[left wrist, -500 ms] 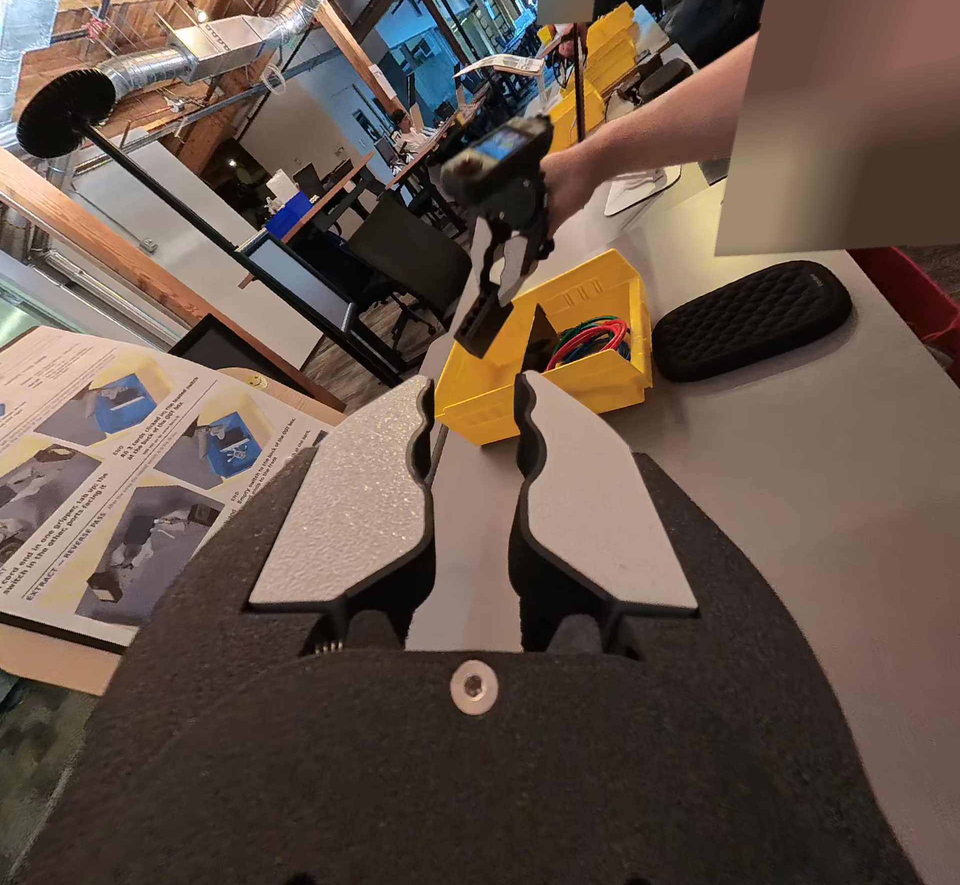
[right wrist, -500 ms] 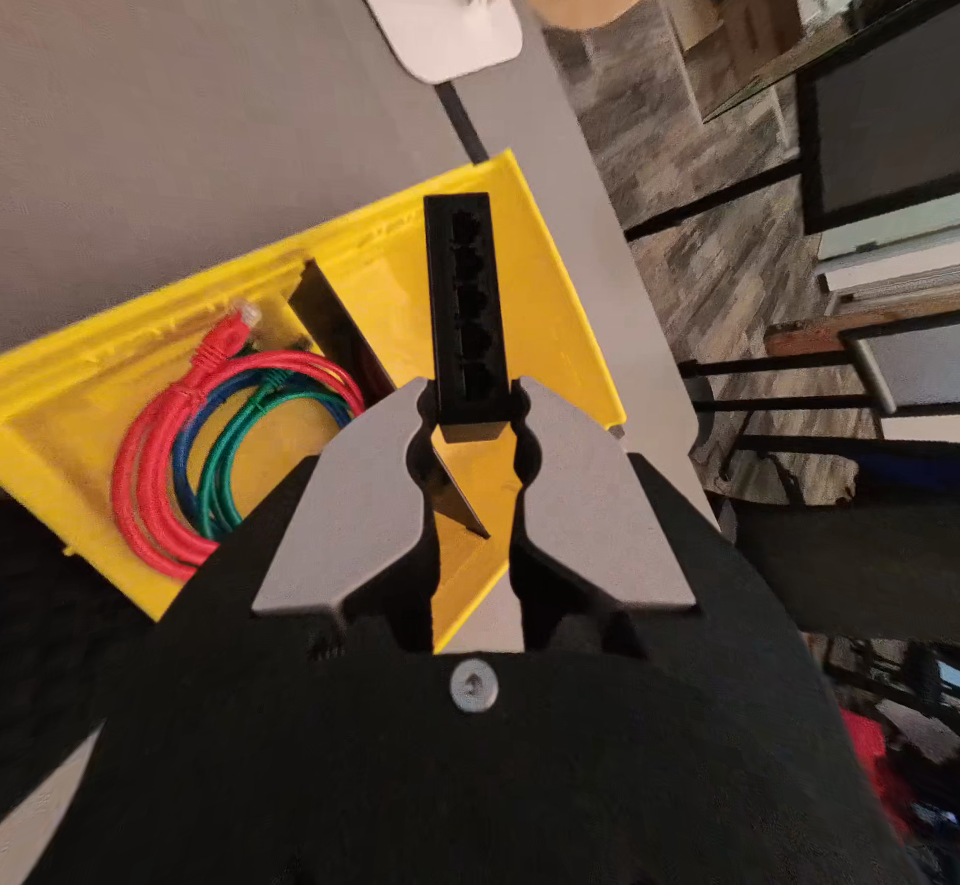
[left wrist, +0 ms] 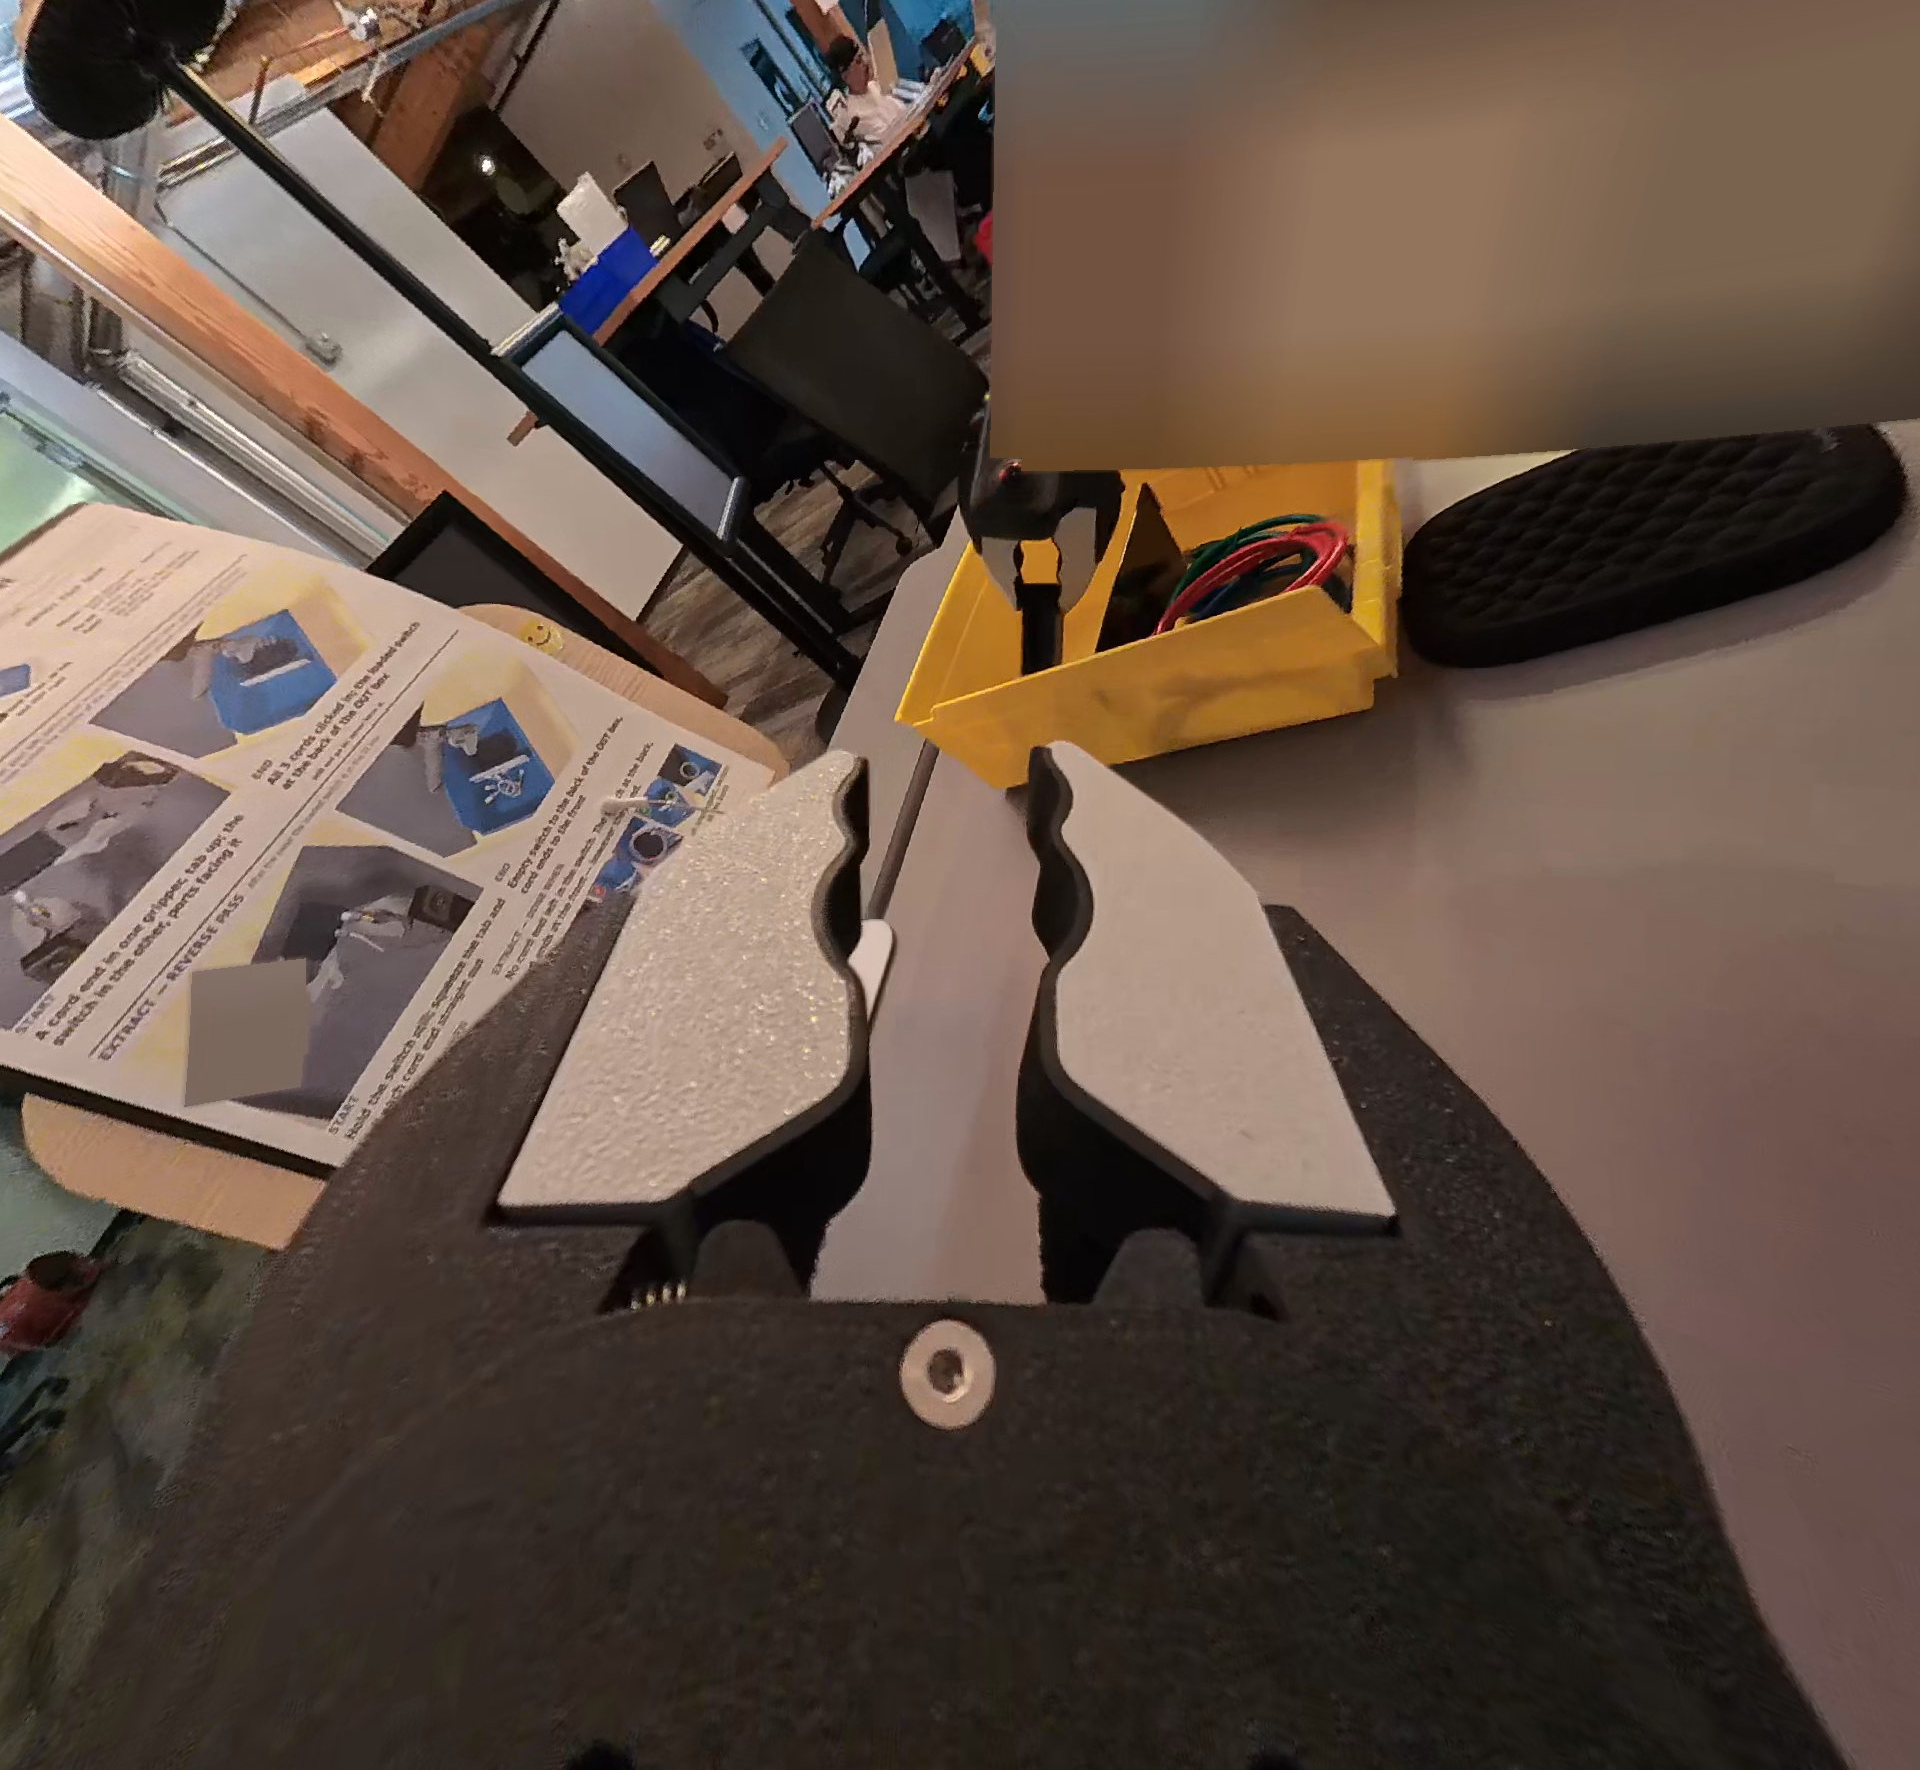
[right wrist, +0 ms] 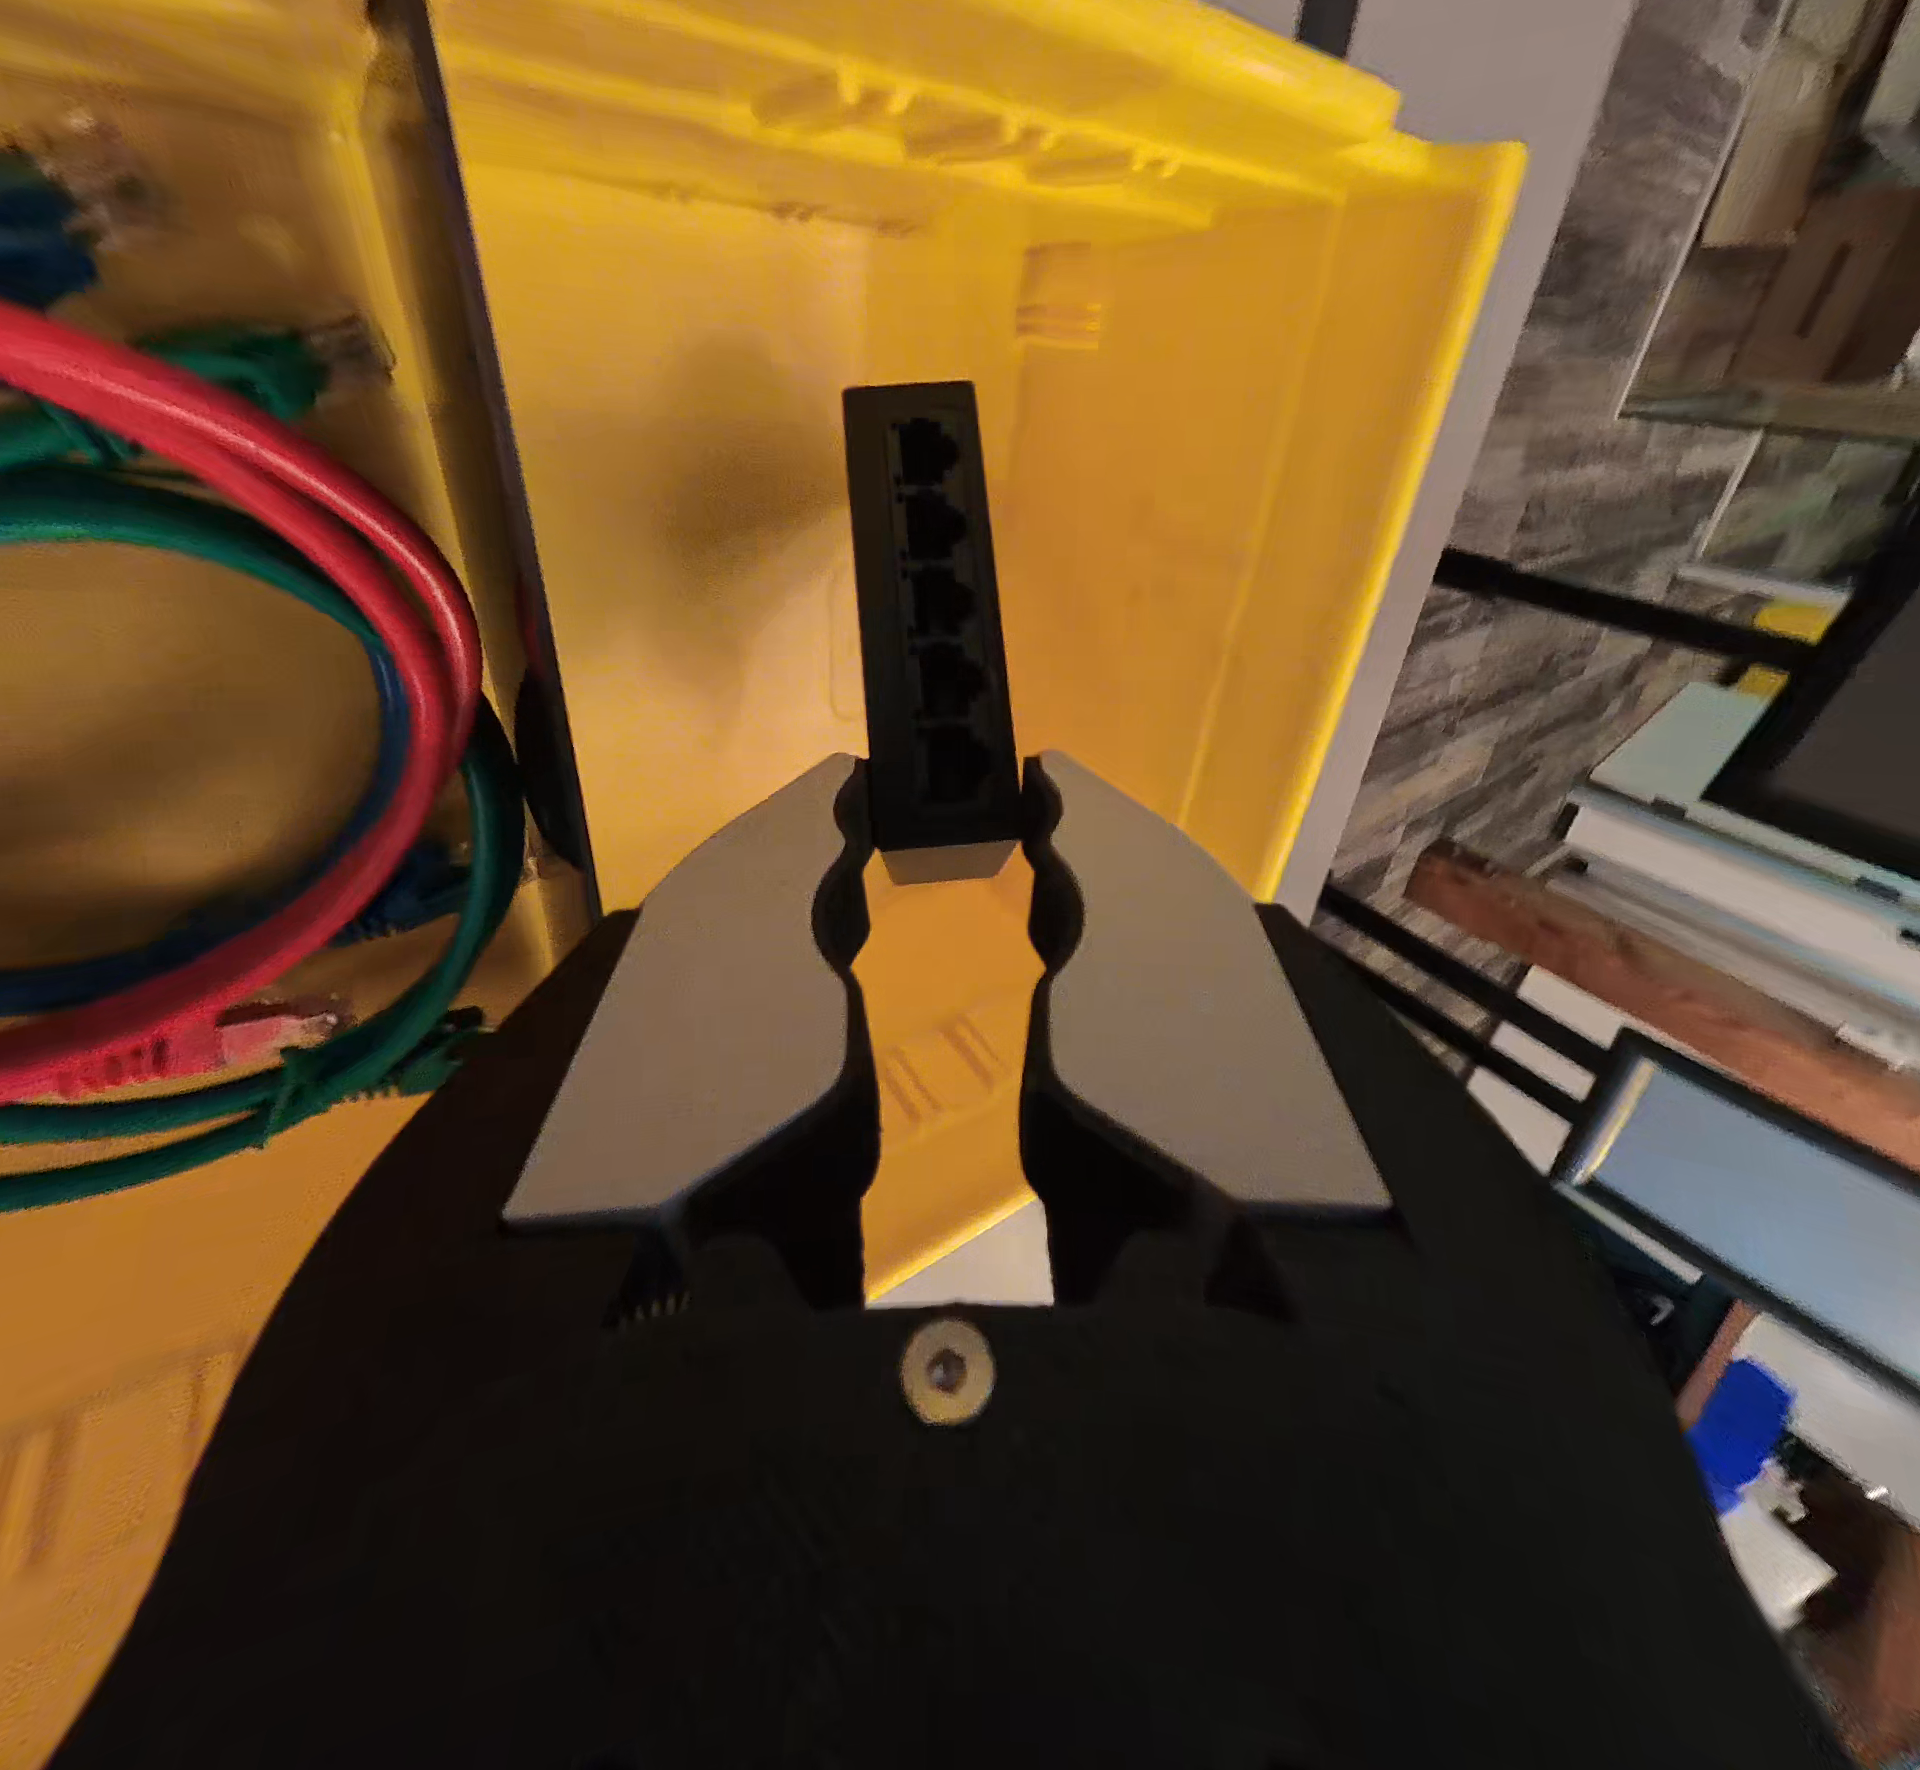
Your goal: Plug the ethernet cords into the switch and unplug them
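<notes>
From the right wrist view: right gripper clenched on the black switch, ports visible, held inside the yellow bin; coiled ethernet cords at 9 o'clock, beyond a dark divider. From the left wrist view only: left gripper released, empty, above the grey table; instruction sheet at 9 o'clock, black quilted pad at 2 o'clock.

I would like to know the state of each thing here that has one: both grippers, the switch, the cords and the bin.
Left gripper: open, empty, over the grey table.
Right gripper: shut on the black five-port switch.
Black five-port switch: held over the bin, all ports empty.
Red, green and blue ethernet cords: coiled, unplugged, in the bin's other compartment.
Yellow plastic bin: open-topped, split by a dark divider.
</notes>
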Tool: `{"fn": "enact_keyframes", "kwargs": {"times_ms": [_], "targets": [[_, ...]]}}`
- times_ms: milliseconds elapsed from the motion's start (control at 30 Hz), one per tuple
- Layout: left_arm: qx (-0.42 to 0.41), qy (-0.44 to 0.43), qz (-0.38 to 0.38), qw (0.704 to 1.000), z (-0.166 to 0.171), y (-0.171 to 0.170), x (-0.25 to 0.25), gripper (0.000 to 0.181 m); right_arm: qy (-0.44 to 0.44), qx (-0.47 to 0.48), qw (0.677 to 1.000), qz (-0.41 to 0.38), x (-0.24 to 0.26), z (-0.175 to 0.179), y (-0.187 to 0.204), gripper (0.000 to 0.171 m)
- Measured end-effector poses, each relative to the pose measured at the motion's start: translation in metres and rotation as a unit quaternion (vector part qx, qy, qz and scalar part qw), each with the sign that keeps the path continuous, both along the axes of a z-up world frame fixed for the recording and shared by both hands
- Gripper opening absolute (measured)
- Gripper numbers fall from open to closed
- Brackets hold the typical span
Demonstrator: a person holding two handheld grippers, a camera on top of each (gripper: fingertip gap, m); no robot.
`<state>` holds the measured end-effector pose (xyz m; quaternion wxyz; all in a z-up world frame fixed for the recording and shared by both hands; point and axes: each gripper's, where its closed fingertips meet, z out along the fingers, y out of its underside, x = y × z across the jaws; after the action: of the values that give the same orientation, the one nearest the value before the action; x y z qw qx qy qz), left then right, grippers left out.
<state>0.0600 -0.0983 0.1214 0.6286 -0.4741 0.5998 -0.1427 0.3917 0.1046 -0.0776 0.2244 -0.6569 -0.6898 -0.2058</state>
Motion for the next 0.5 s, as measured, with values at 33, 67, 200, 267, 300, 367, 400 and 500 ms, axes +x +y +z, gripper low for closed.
{"fn": "enact_keyframes", "kwargs": {"times_ms": [33,67,200,267,300,367,400,500], "targets": [[0.000,0.004,0.005,1.000,-0.002,0.002,0.000,0.029,-0.011,-0.003,1.000,0.016,0.001,-0.003,0.001,0.028],[0.000,0.008,0.009,1.000,-0.004,0.004,0.001,0.029,-0.022,-0.002,0.999,0.031,0.002,-0.006,0.003,0.028],[-0.002,0.030,0.029,0.999,-0.016,0.015,0.004,0.029,-0.018,0.006,0.998,0.067,0.004,-0.011,0.010,0.028],[-0.003,0.041,0.039,0.998,-0.023,0.021,0.006,0.029,-0.013,-0.005,0.997,0.070,0.009,-0.013,0.010,0.028],[-0.004,0.047,0.043,0.998,-0.026,0.024,0.007,0.029,-0.017,-0.007,0.997,0.077,0.012,-0.014,0.009,0.028],[-0.006,0.057,0.051,0.997,-0.032,0.029,0.008,0.029,-0.030,-0.017,0.996,0.082,0.019,-0.019,0.007,0.029],[-0.007,0.061,0.056,0.997,-0.035,0.032,0.009,0.029,-0.036,-0.025,0.996,0.081,0.023,-0.022,0.005,0.030],[-0.010,0.071,0.064,0.995,-0.042,0.037,0.010,0.029,-0.043,-0.052,0.995,0.074,0.030,-0.029,0.001,0.031]]}}
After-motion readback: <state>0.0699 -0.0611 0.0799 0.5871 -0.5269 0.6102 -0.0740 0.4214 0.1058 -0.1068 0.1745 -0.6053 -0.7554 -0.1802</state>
